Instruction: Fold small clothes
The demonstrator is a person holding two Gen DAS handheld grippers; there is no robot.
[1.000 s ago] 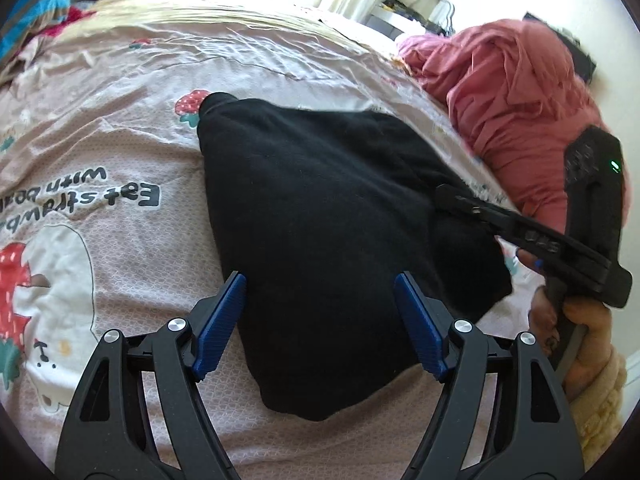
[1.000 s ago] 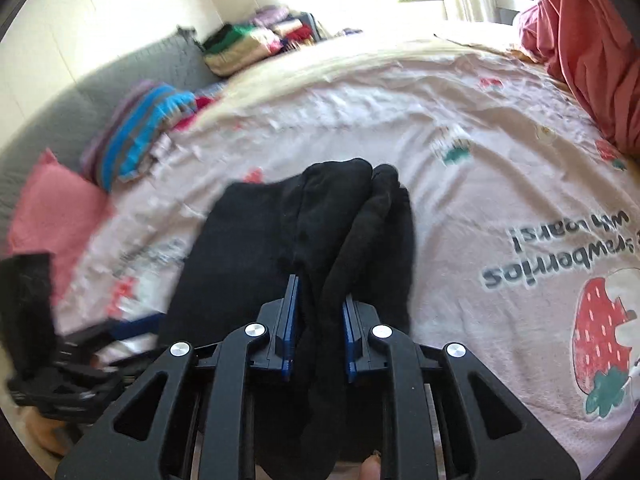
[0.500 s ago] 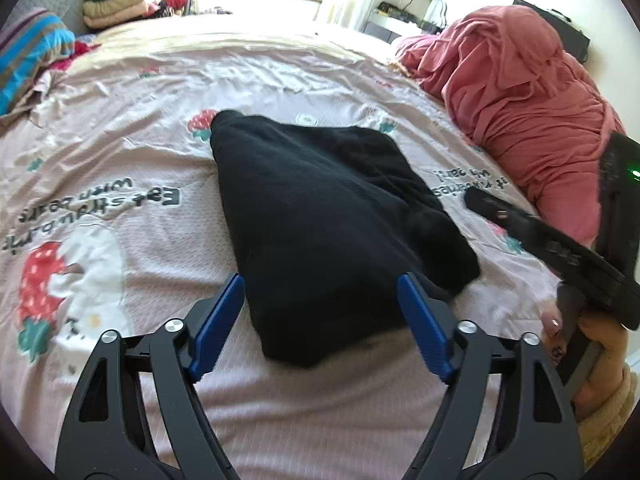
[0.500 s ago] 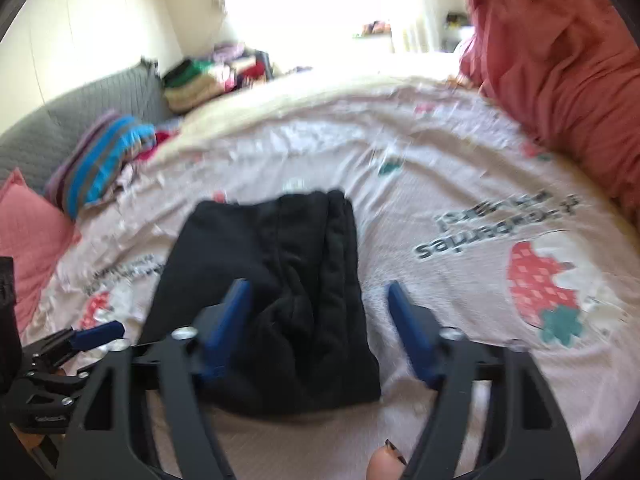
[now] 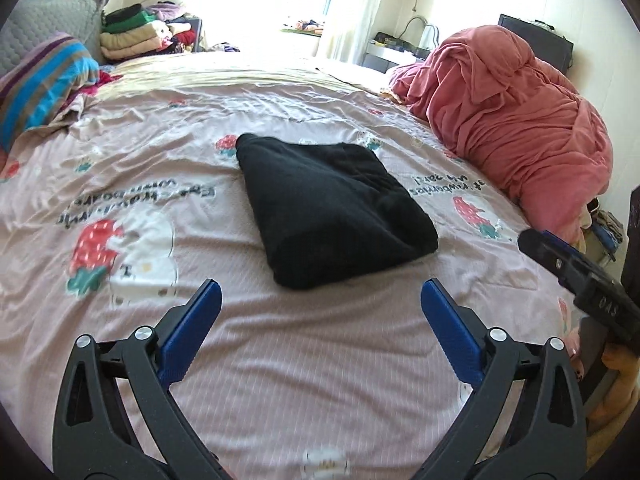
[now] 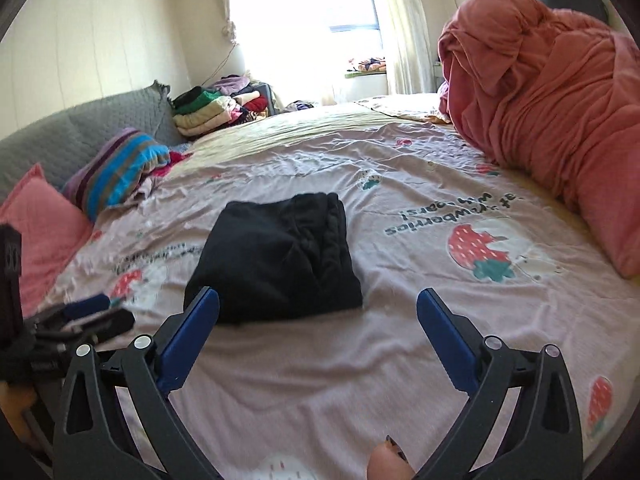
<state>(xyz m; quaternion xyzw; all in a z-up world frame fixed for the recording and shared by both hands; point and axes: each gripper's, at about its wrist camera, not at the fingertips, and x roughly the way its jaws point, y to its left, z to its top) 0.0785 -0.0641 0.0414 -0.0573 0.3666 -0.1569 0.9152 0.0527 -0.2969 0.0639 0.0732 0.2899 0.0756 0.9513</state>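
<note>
Both units have backed away from the garment since a second ago: your right hand-held gripper (image 6: 318,304), then clamped on a black fold, has just been opening and now stands with its jaws spread wide and nothing between them. Your left hand-held gripper (image 5: 320,300) has likewise been opening further; its jaws are wide apart and empty, held over bare bedsheet (image 5: 320,380).

Beyond the fingertips, the black garment (image 5: 332,216) lies folded into a compact block on the bed, clear of both units. In the right wrist view its layered edges face right. Further off, a red blanket (image 5: 516,116) is heaped at the right, and a striped cushion (image 5: 40,80) and stacked clothes (image 5: 136,36) sit at the far left.

Judged from this layout, the fold on this item is complete and the release step is finishing. For the next move, no unfolded small garment is clearly identifiable; locate one before reaching.
</note>
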